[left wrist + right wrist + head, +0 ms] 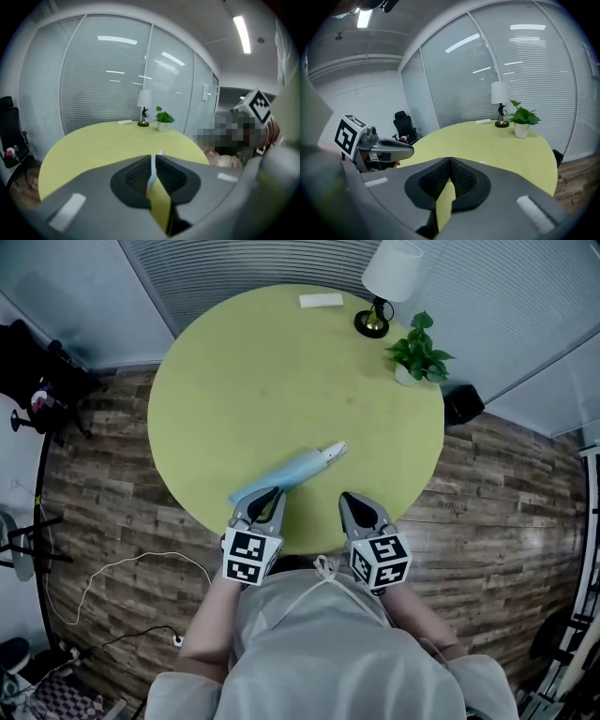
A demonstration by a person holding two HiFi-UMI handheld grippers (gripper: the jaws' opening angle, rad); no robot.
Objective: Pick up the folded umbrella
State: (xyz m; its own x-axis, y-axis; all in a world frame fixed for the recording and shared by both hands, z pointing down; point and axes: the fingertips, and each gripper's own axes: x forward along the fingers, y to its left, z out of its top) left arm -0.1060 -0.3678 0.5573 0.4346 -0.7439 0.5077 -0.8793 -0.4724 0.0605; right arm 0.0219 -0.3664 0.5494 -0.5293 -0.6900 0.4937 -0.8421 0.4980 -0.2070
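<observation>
The folded light-blue fabric umbrella [291,469] lies diagonally at the lower centre of the round yellow-green table [244,371], close to its near edge. Its pale handle end points to the upper right.

The left gripper [265,495] sits at the umbrella's lower-left end. Its jaws are clenched to a thin slit with nothing clamped between them, and contact with the fabric cannot be confirmed. The right gripper [352,499] is just right of the umbrella, clenched and empty.

Likely faults:
- Clenched jaws cannot take the umbrella. Advancing them would probably push it across the smooth top.
- A grasp at the very end may let the long body droop or slip from the pads.
- A sideways nudge could roll it off the near edge.

The white-shaded lamp [386,282], potted green plant [419,351] and white card [321,301] stand at the upper right, well apart. Nothing obstructs the approach.
</observation>
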